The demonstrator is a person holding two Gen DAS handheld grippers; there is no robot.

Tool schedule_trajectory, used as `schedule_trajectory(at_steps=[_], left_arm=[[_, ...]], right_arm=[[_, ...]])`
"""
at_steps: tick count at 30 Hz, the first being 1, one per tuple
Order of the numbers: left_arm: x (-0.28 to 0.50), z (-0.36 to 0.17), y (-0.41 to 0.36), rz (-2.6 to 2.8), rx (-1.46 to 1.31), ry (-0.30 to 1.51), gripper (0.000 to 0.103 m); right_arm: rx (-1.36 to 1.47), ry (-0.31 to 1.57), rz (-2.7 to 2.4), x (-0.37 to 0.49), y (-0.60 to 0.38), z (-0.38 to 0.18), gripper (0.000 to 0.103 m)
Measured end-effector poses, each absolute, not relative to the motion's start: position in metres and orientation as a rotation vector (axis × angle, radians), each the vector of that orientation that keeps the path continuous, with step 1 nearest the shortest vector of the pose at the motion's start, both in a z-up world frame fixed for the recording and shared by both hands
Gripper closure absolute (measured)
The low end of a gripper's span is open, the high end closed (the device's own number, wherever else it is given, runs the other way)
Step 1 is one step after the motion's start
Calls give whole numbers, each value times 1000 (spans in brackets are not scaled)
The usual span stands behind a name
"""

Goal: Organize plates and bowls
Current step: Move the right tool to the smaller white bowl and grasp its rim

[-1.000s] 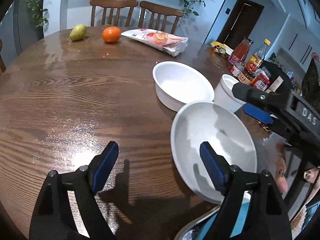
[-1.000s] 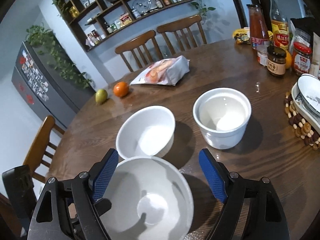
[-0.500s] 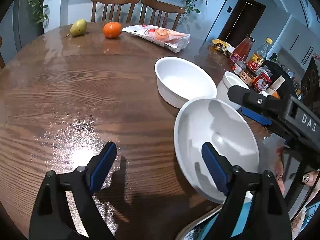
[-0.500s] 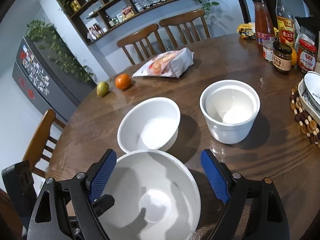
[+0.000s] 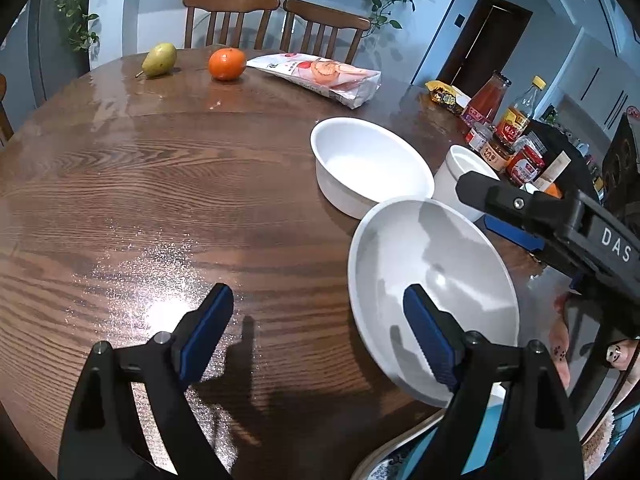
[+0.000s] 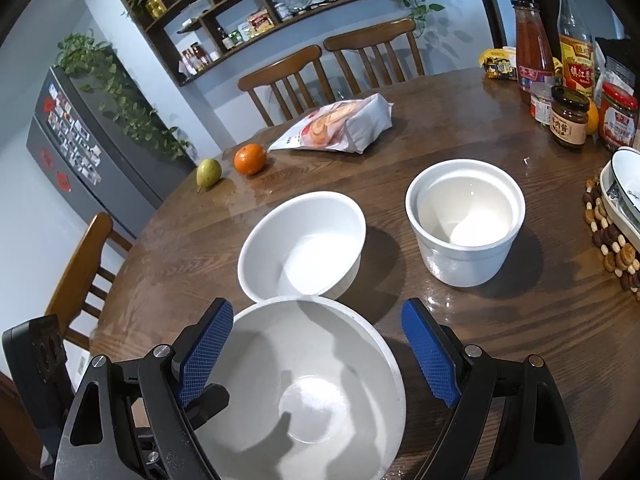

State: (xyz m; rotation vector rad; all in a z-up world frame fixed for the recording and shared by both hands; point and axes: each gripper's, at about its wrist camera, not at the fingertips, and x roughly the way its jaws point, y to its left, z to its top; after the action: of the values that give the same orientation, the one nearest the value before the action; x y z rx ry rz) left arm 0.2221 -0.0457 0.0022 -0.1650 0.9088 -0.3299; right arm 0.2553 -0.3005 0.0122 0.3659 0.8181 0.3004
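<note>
A: Where does the wide white bowl (image 6: 308,392) sit?

B: At the near edge of the table (image 5: 168,200), right under the right gripper (image 6: 316,352). Its left rim lies just inside that gripper's left pad, and the right pad stands clear off its right side, over bare wood.

A: Is anything gripped?

B: No. Both grippers stand wide open with nothing held. The left gripper (image 5: 316,340) hangs over bare wood, with only its right pad over the bowl's left rim.

A: So which hand is nearer?

B: The right, I judge; the bowl is nearly centred under it. From the left one the bowl lies off to the right.

A: And the others?

B: The middle bowl (image 6: 304,244) sits just beyond, nearly touching the wide bowl's far rim. The deep white pot (image 6: 466,222) stands apart, further right.
</note>
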Motion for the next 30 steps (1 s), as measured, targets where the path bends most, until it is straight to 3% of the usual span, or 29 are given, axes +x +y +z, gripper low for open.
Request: schedule_trajectory(at_steps=[8, 14, 18, 25, 30], left_arm=[[229, 2, -40, -352, -223, 939, 17], [236, 33, -38, -315, -233, 907, 17], [239, 65, -42, -291, -187, 834, 17], [262, 105, -49, -303, -174, 781, 17], [288, 106, -50, -328, -235, 797, 17]], right_arm=[[384, 799, 310, 257, -309, 13, 16], [414, 781, 330, 257, -317, 19, 16], [358, 698, 331, 250, -321, 38, 16], [358, 772, 387, 274, -323, 93, 16], [342, 793, 427, 301, -311, 124, 16]])
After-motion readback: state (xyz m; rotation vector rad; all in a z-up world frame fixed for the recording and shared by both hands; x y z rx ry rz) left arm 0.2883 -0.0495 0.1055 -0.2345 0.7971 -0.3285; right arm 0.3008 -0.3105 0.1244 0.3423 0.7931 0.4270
